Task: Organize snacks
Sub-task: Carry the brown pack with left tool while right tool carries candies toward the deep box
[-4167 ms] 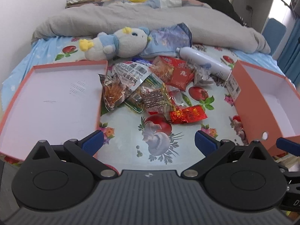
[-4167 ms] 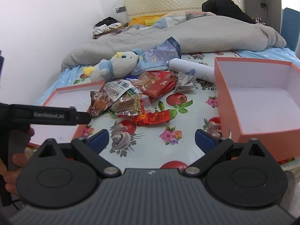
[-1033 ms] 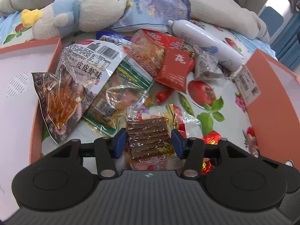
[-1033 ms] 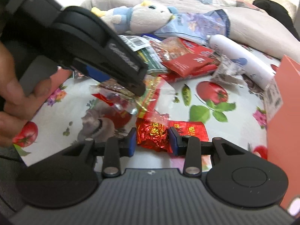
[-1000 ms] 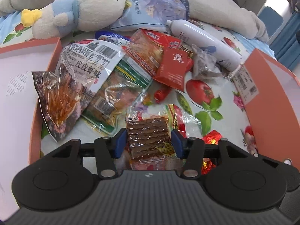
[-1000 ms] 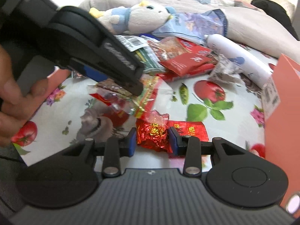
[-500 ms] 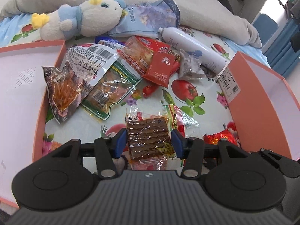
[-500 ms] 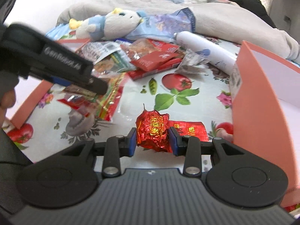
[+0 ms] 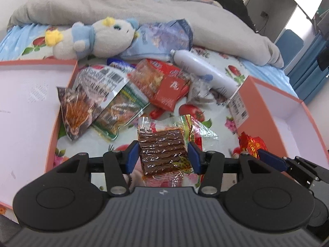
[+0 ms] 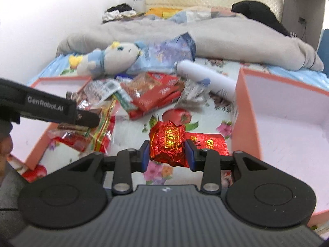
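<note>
Two light, crinkly packs are held clear of the bed: brown bar pack [image 9: 161,151] pinched across its stiffer middle by left tool [image 9: 162,156], red foil pack [image 10: 167,144], judged soft and slippery, squeezed by right tool [image 10: 167,154].

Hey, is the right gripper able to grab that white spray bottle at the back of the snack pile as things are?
Probably not yet. The right gripper is shut on a red foil snack, so its jaws are full. The white spray bottle lies uncovered beyond the pile, but the snack must go first.
</note>
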The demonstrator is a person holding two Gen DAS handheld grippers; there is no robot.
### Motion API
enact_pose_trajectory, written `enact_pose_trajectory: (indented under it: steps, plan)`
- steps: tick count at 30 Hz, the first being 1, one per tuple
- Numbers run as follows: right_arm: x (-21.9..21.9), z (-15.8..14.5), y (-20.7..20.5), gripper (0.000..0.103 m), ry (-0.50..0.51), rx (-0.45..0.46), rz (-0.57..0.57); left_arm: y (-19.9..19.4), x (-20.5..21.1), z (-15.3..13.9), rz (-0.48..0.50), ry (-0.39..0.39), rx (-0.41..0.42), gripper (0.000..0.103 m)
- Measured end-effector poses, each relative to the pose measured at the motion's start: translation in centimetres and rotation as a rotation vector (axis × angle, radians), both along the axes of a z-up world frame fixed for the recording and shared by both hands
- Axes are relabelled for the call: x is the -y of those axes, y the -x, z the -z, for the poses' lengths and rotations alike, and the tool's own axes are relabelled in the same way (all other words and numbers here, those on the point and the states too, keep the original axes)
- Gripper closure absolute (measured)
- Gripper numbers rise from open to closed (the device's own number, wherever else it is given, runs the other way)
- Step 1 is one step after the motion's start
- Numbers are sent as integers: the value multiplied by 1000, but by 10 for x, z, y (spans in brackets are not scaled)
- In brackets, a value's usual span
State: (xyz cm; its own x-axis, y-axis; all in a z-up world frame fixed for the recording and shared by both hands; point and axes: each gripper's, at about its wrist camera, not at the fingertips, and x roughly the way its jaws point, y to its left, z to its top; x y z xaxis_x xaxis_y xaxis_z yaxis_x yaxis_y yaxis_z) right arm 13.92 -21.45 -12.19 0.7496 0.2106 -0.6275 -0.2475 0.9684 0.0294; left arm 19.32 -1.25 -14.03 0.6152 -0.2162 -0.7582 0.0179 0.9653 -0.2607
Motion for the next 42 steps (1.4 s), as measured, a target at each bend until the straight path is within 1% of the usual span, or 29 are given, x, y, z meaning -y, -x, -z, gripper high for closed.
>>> enact_pose_trajectory:
  steps: [7, 11, 15, 22, 27, 32, 35, 39, 42]
  plan:
    - [11, -44, -5, 64, -43, 70, 41, -7, 13, -42, 28, 12, 63, 46]
    - [18, -67, -5, 64, -50, 126, 53, -11, 24, -68, 51, 7, 112, 46]
    - [30, -88, -5, 64, -55, 175, 68, -11, 35, -90, 53, 26, 147, 46]
    - [58, -119, -5, 64, -56, 251, 111, -12, 61, -130, 85, 36, 222, 46]
    - [77, -135, -2, 64, -40, 298, 141, -16, 85, -152, 115, 50, 263, 46]
    - [99, -145, -4, 64, -44, 325, 185, -23, 115, -166, 163, 54, 285, 46]
    - [113, -148, -6, 64, -44, 337, 216, -30, 135, -169, 197, 59, 287, 46]
    - [133, -146, -9, 64, -34, 336, 258, -44, 163, -165, 234, 62, 274, 46]
    - [149, -137, -12, 64, -35, 307, 293, -52, 183, -155, 265, 57, 251, 46]
